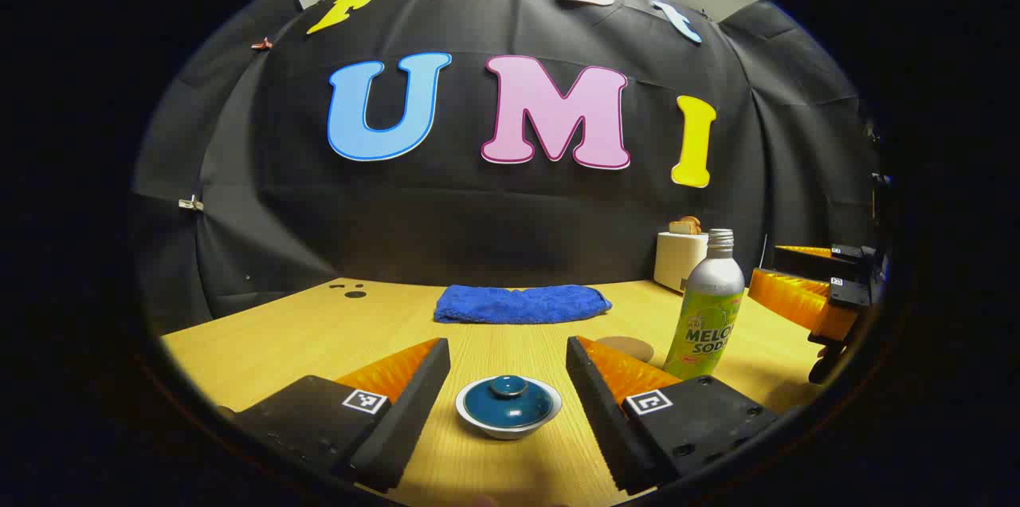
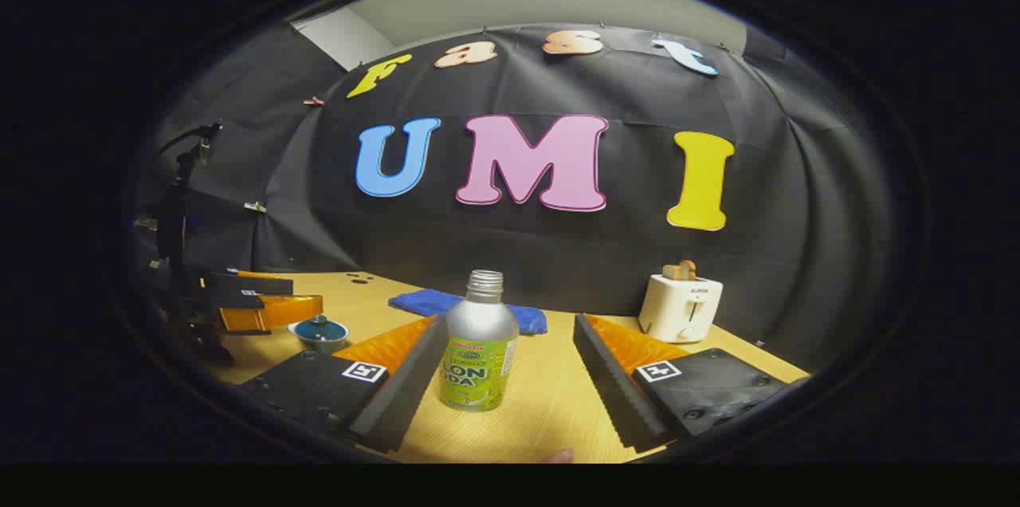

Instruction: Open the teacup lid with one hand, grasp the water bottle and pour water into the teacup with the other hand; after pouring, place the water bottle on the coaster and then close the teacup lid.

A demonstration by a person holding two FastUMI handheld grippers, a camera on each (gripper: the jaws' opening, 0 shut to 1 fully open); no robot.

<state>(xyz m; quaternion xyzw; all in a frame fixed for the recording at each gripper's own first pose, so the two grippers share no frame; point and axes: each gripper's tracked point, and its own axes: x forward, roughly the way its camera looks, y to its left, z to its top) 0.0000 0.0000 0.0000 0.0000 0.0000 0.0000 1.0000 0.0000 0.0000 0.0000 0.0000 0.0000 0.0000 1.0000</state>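
Note:
A teacup [image 1: 508,407] with a dark blue lid on it sits on the wooden table between the fingers of my left gripper [image 1: 508,355], which is open and touches nothing. The same teacup [image 2: 319,332] appears far left in the right gripper view, beside the left gripper [image 2: 263,301]. A silver and green water bottle [image 2: 477,351] stands upright, uncapped, between the fingers of my open right gripper [image 2: 510,332], closer to its left finger. In the left gripper view the bottle [image 1: 708,306] stands at the right, with the right gripper [image 1: 813,284] behind it. A round tan coaster [image 1: 626,347] lies left of the bottle.
A folded blue cloth [image 1: 522,304] lies at the back of the table [image 1: 263,332] by the black wall. A white toaster [image 2: 680,306] with bread in it stands at the back right. Two small holes [image 1: 351,289] mark the table's far left.

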